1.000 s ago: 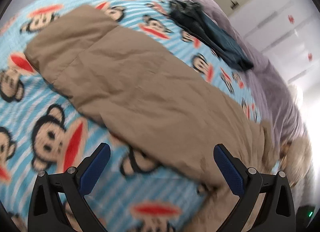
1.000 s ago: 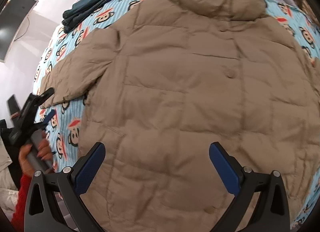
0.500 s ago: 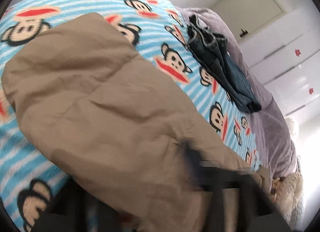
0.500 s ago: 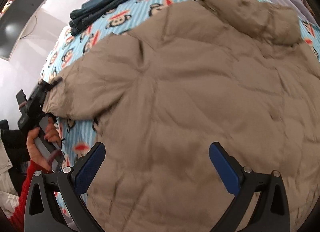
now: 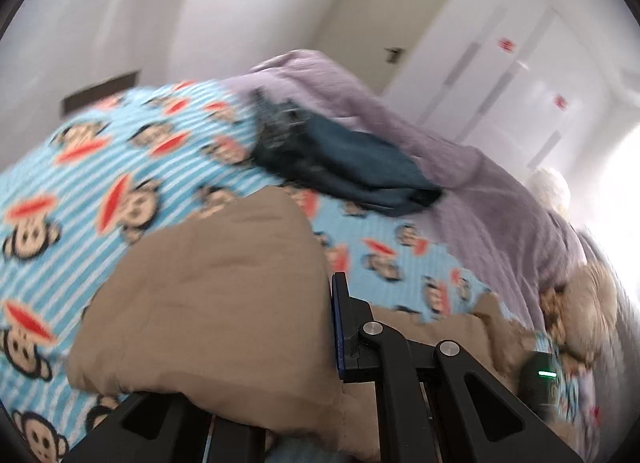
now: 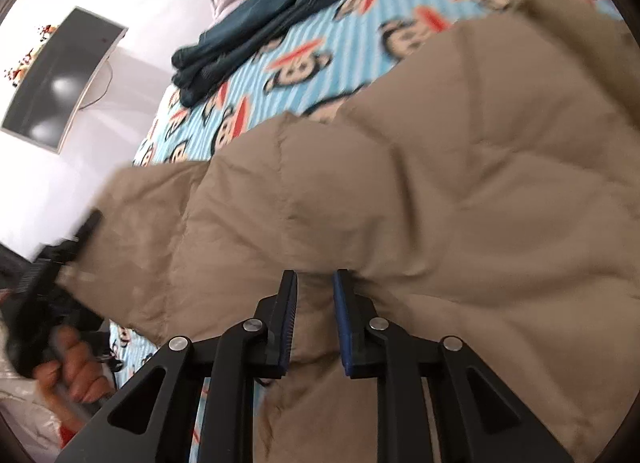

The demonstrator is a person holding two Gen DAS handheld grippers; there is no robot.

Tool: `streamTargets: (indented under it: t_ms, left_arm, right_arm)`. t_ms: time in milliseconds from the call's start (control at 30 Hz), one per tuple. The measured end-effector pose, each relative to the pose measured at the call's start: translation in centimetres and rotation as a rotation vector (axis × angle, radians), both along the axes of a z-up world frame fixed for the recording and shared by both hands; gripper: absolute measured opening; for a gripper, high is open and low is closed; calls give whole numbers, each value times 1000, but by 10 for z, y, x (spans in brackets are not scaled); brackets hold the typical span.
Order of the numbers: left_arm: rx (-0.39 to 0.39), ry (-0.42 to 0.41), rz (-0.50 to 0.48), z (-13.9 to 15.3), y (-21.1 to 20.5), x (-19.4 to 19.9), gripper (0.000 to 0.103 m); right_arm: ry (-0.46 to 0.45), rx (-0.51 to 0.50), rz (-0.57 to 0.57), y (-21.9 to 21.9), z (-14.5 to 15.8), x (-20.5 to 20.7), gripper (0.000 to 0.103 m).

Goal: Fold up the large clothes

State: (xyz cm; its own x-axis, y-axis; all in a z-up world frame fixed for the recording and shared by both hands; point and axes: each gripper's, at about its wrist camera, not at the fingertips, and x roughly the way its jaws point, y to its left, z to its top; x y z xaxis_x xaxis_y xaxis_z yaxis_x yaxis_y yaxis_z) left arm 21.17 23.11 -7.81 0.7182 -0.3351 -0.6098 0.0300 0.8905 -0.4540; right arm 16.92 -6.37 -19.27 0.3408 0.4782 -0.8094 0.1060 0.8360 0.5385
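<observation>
A large tan puffer jacket (image 6: 460, 167) lies spread on a bed with a blue monkey-print blanket (image 6: 304, 63). My right gripper (image 6: 315, 319) is shut on a fold of the jacket's body near its lower edge. My left gripper (image 5: 320, 327) is shut on the end of the jacket's sleeve (image 5: 216, 287), which bulges over the left finger and hides it. In the right wrist view the left gripper (image 6: 60, 259) shows at the far left, at the sleeve cuff and lifting it.
A dark blue folded garment (image 5: 344, 163) lies on the blanket beyond the sleeve, also in the right wrist view (image 6: 280, 7). A purple cover (image 5: 460, 167) sits behind it. A wall screen (image 6: 60, 79) hangs left. White doors (image 5: 520, 75) stand behind the bed.
Both grippers went from open to shut on the jacket. The left one took the sleeve end and raised it; the right one pinched the body fabric. Both views tilted upward.
</observation>
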Motion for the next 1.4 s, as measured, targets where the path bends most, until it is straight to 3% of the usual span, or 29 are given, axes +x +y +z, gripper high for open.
streamTargets:
  t_ms: [100, 200, 367, 467, 633, 767, 800, 833, 867, 900, 1000, 1067, 1100, 1167, 1200, 1233, 1333, 1400]
  left_arm:
    - [17, -30, -120, 19, -43, -4, 12]
    - [31, -61, -242, 33, -92, -8, 12]
    - [71, -87, -449, 45, -186, -14, 12]
    - [114, -53, -549, 36, -239, -20, 12]
    - [426, -14, -715, -19, -343, -54, 12]
    - [641, 4, -783, -63, -378, -82, 12]
    - [664, 10, -790, -69, -379, -87, 22]
    - [664, 18, -799, -73, -376, -89, 57]
    - [652, 26, -812, -73, -374, -92, 77]
    - [644, 12, -809, -70, -372, -99, 98]
    - [662, -36, -809, -57, -368, -110, 98]
    - [633, -38, -790, -45, -355, -111, 98]
    - [588, -42, -762, -32, -341, -113, 98]
    - [527, -61, -677, -14, -311, -111, 98]
    - [511, -69, -629, -7, -297, -109, 98]
    - [497, -74, -554, 0, -276, -107, 98]
    - [488, -12, -359, 1, -225, -86, 98]
    - [461, 100, -263, -16, -195, -69, 98]
  right_arm:
    - [30, 11, 19, 14, -24, 8, 21]
    - [38, 37, 25, 13, -30, 12, 20]
    - [56, 116, 21, -17, -15, 2, 18]
    - [51, 112, -71, -64, 1, -26, 18]
    - [48, -23, -270, -154, 21, -87, 20]
    - [77, -98, -371, -205, 22, -128, 20]
    - [82, -106, -384, -212, 22, -133, 20]
    - [84, -107, -399, -219, 22, -140, 20]
    - [84, -110, -411, -222, 21, -144, 20]
    - [83, -116, -420, -225, 22, -147, 20]
    - [78, -123, -428, -236, 25, -151, 21]
    - [77, -138, -423, -235, 30, -147, 21]
    - [75, -151, -416, -234, 33, -146, 26]
    - [59, -192, -390, -233, 42, -147, 52]
    - [41, -211, -378, -231, 49, -149, 73]
    - [8, -232, -363, -226, 59, -148, 81]
    - [-112, -330, -260, -196, 91, -146, 81]
    - [-169, -392, -179, -173, 103, -138, 82]
